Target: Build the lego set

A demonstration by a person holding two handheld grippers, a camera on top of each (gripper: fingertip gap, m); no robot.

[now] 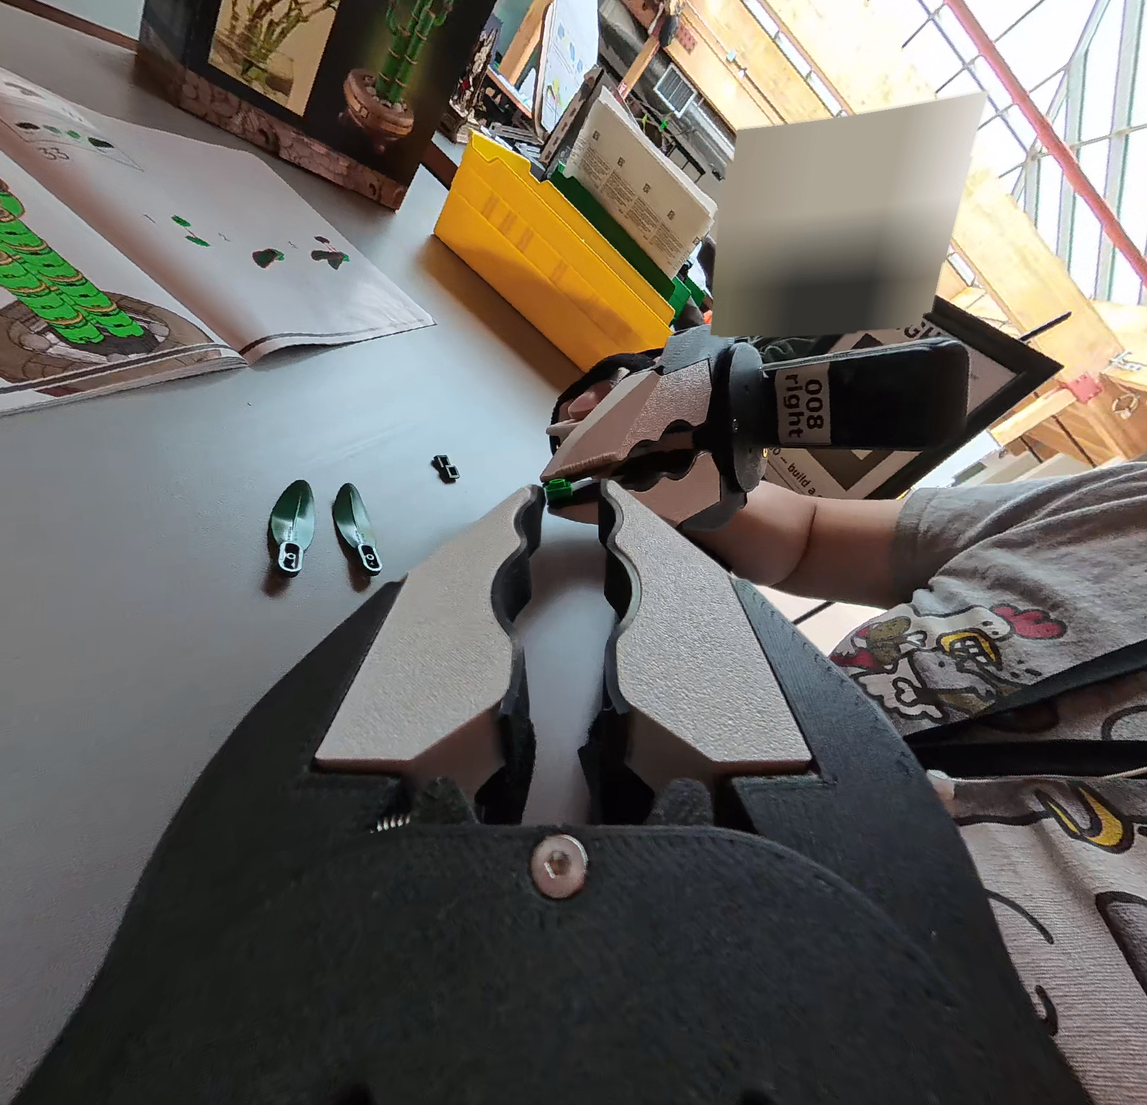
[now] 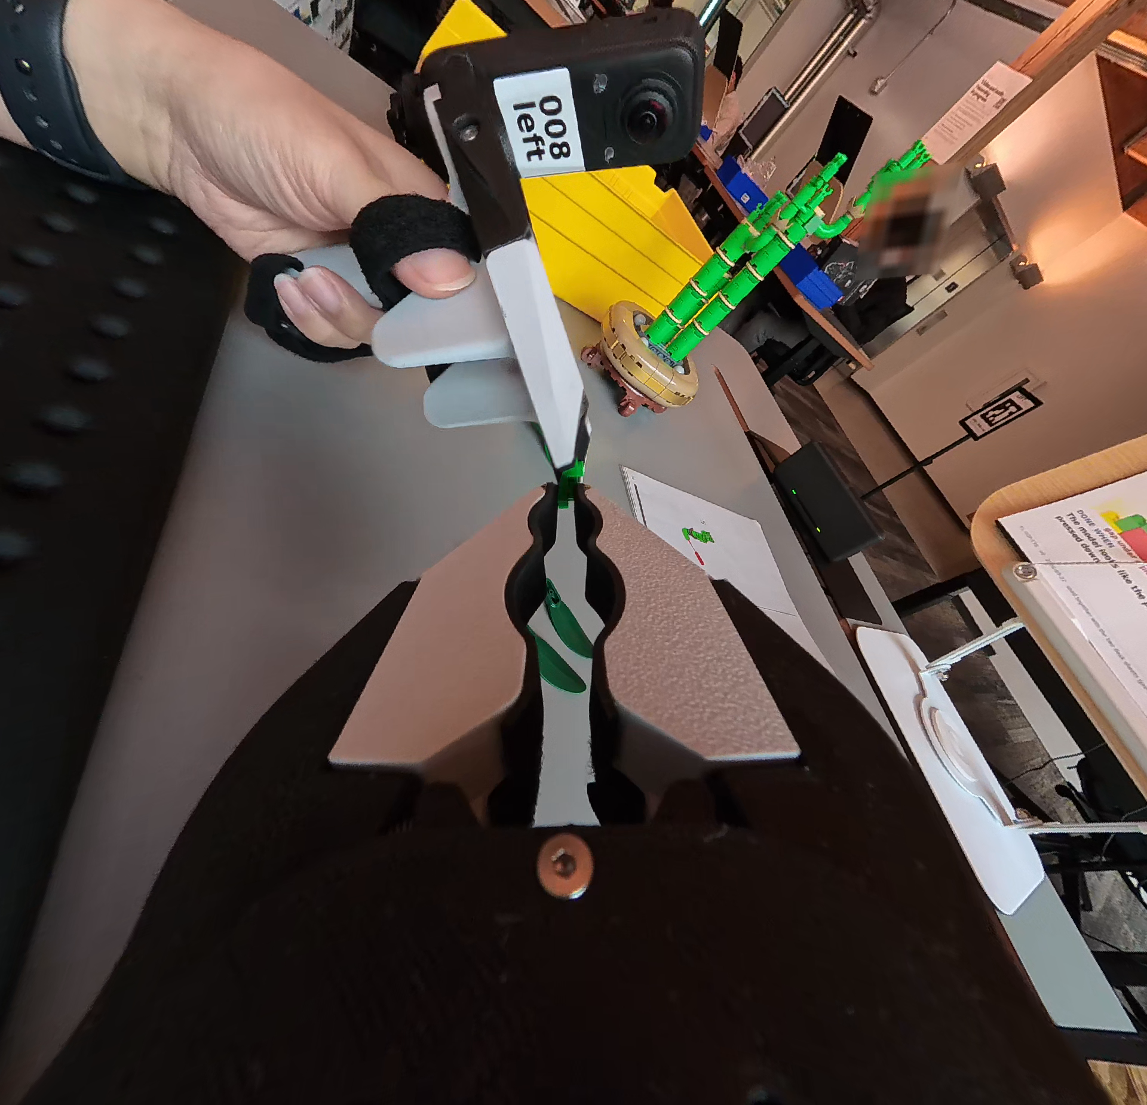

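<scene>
The right gripper (image 2: 566,493) pinches a small green piece (image 2: 568,485); the left gripper (image 1: 571,497) gapes narrowly beside it. The yellow bin (image 1: 546,256) holds a booklet (image 1: 645,200).

Wrist cams face each other, close-up, both see green piece (image 1: 557,490) betw. tips

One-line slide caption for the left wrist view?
Both grippers meet at a small green Lego piece; two dark green leaves wait on the table.
</scene>
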